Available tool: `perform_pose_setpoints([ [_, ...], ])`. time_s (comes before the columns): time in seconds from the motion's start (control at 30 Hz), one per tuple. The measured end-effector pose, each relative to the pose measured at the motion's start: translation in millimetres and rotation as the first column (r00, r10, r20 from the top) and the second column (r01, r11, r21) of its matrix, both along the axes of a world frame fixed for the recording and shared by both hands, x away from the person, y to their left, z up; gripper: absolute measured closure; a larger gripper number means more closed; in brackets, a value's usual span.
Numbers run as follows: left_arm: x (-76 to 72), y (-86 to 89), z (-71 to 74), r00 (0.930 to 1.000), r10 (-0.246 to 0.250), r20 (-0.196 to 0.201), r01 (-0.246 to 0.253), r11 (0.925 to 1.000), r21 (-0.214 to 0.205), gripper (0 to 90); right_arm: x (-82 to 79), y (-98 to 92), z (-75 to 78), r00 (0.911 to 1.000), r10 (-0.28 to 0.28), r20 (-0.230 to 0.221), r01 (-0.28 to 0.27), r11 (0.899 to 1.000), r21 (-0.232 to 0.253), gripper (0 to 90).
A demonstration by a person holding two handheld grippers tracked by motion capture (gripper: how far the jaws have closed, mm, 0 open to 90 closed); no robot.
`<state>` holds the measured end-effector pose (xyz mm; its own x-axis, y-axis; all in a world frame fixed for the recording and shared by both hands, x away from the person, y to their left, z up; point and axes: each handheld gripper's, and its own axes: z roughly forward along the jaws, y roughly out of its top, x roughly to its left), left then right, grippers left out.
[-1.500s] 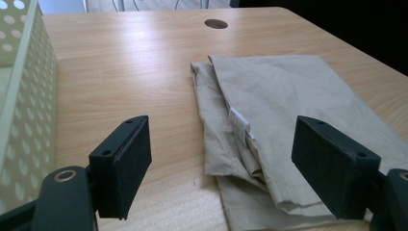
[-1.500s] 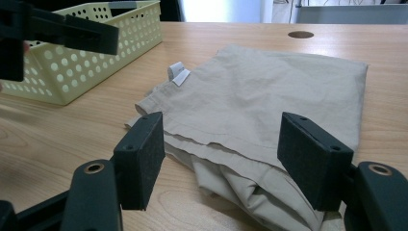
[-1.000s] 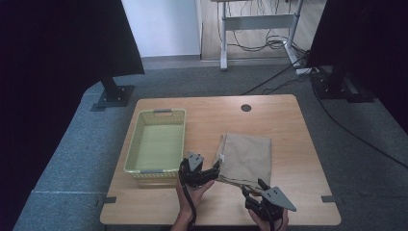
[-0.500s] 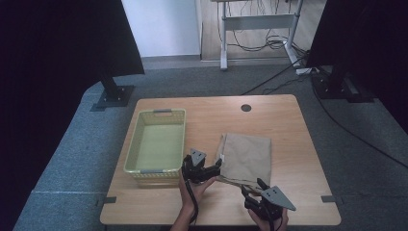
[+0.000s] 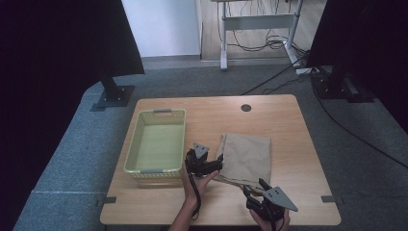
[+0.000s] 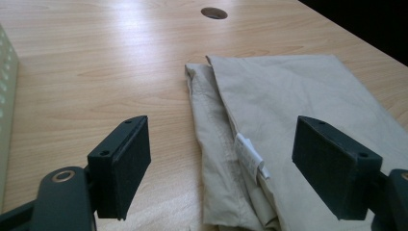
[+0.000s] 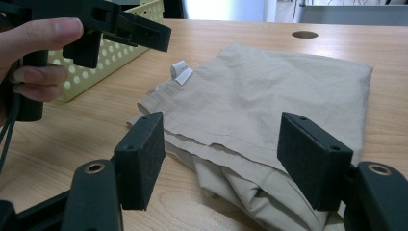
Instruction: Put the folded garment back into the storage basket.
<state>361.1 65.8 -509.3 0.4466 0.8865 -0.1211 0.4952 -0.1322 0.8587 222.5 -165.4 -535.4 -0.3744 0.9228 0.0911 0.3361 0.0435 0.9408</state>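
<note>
Folded cloth [image 5: 248, 159]: beige, we see it lying flat on the table [image 5: 288, 120], right of centre.
Right gripper [image 5: 252, 192]: nearest us, jaws wide apart and holding nothing, aimed at the cloth's near edge.
Left gripper [image 5: 219, 162]: jaws spread wide, empty, at the cloth's left edge by its white tag [image 6: 250, 155].
Basket [image 5: 156, 144]: yellow, left of the cloth.
Round hole [image 5: 246, 108]: in the tabletop, farthest from us.

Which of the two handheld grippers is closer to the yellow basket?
The left gripper, at the cloth's left edge beside the basket; the right gripper is nearer the person.
</note>
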Motion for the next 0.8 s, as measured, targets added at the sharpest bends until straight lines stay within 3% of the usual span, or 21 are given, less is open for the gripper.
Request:
perform_pose_setpoints([
  [0.27,9.3,-2.7,-0.6,0.9998,-0.019,-0.007,0.019,0.9998,-0.011,19.8,-0.9,-1.1,-1.3,1.0,-0.001,-0.002,0.001,1.0,0.001,33.5],
  [0.5,24.6,-6.3,-7.9,0.9985,-0.027,-0.047,0.026,0.9996,-0.004,19.2,-1.0,-0.8,-5.4,0.9999,-0.001,-0.013,0.001,1.0,-0.003,33.5],
  [0.8,37.0,-9.0,-9.2,0.9974,-0.025,-0.067,0.024,0.9996,-0.014,19.6,-1.9,-3.4,-6.5,0.9999,-0.007,-0.016,0.007,1.0,-0.001,33.5],
])
